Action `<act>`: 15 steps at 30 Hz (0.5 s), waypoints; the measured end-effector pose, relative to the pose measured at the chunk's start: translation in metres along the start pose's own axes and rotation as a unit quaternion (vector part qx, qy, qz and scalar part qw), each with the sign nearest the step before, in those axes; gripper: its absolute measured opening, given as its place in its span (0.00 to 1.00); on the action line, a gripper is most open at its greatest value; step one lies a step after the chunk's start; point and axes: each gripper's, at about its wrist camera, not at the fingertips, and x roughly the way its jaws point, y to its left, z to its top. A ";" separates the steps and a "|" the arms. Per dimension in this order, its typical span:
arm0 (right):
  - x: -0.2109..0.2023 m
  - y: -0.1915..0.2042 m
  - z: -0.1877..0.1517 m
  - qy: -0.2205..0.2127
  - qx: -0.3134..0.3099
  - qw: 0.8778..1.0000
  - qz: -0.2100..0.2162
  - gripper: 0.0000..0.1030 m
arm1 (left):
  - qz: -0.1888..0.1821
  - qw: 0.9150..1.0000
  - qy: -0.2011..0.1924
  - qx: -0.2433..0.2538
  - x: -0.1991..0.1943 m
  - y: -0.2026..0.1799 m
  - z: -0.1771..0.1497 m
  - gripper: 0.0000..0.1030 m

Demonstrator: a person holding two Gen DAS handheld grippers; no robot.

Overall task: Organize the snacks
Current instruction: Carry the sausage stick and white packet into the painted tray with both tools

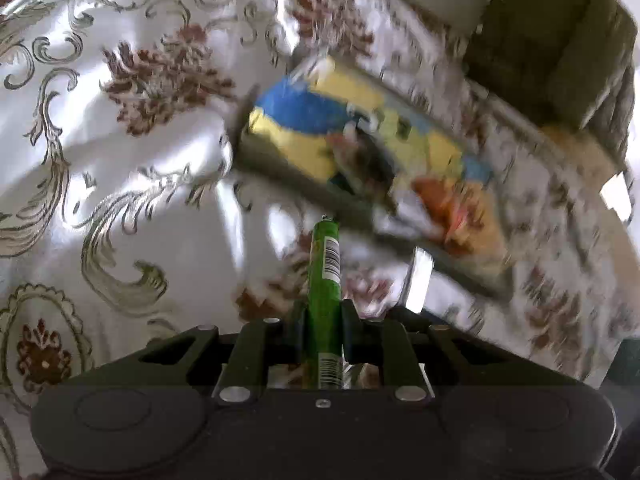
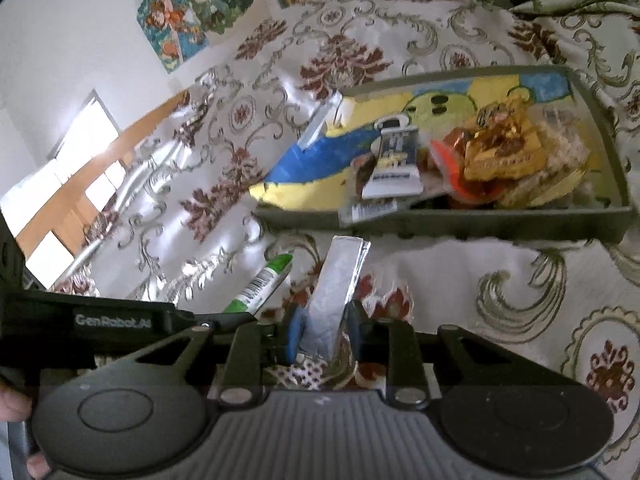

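Left gripper (image 1: 324, 336) pinches a green snack stick (image 1: 325, 280) and right gripper (image 2: 323, 330) pinches a silver packet (image 2: 336, 288), both short of the crowded tray (image 2: 440, 224), where either narrow end-grip could slip or topple piled snacks.
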 end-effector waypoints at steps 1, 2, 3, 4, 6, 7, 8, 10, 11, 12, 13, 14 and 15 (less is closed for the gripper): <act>-0.003 0.000 0.002 -0.006 0.001 1.000 0.001 0.26 | -0.007 1.000 -0.013 0.001 -0.002 -0.002 0.002 0.18; -0.005 -0.001 0.005 -0.012 0.003 1.000 0.002 0.26 | -0.012 1.000 -0.022 0.007 -0.004 -0.004 0.005 0.18; -0.008 -0.002 0.007 -0.019 0.004 1.000 0.003 0.26 | -0.013 0.999 -0.030 0.013 -0.005 -0.007 0.007 0.18; -0.011 -0.004 0.009 -0.026 0.005 1.000 0.004 0.26 | -0.013 0.999 -0.035 0.019 -0.004 -0.010 0.009 0.18; -0.016 -0.007 0.014 -0.041 0.008 0.999 0.006 0.26 | -0.015 0.998 -0.045 0.033 -0.001 -0.017 0.016 0.18; -0.018 -0.008 0.017 -0.047 0.009 0.999 0.005 0.26 | -0.013 0.998 -0.054 0.040 0.001 -0.021 0.019 0.18; -0.019 -0.010 0.020 -0.052 0.008 0.999 0.004 0.26 | -0.012 0.997 -0.063 0.047 0.003 -0.025 0.024 0.18; -0.021 -0.013 0.027 -0.065 0.004 0.998 -0.001 0.26 | -0.009 0.995 -0.082 0.062 0.010 -0.034 0.036 0.18; -0.021 -0.016 0.031 -0.072 0.003 0.997 -0.004 0.26 | -0.006 0.993 -0.093 0.074 0.014 -0.039 0.042 0.18; -0.022 -0.019 0.036 -0.079 0.004 0.997 -0.009 0.26 | -0.003 0.991 -0.105 0.087 0.017 -0.044 0.047 0.18; -0.021 -0.022 0.041 -0.086 0.006 0.996 -0.013 0.26 | 0.000 0.989 -0.115 0.097 0.020 -0.048 0.051 0.18; -0.019 -0.025 0.047 -0.093 0.008 0.995 -0.017 0.26 | 0.004 0.987 -0.125 0.104 0.024 -0.050 0.055 0.18; -0.018 -0.028 0.053 -0.101 0.012 0.995 -0.019 0.26 | 0.006 0.986 -0.131 0.105 0.028 -0.051 0.059 0.18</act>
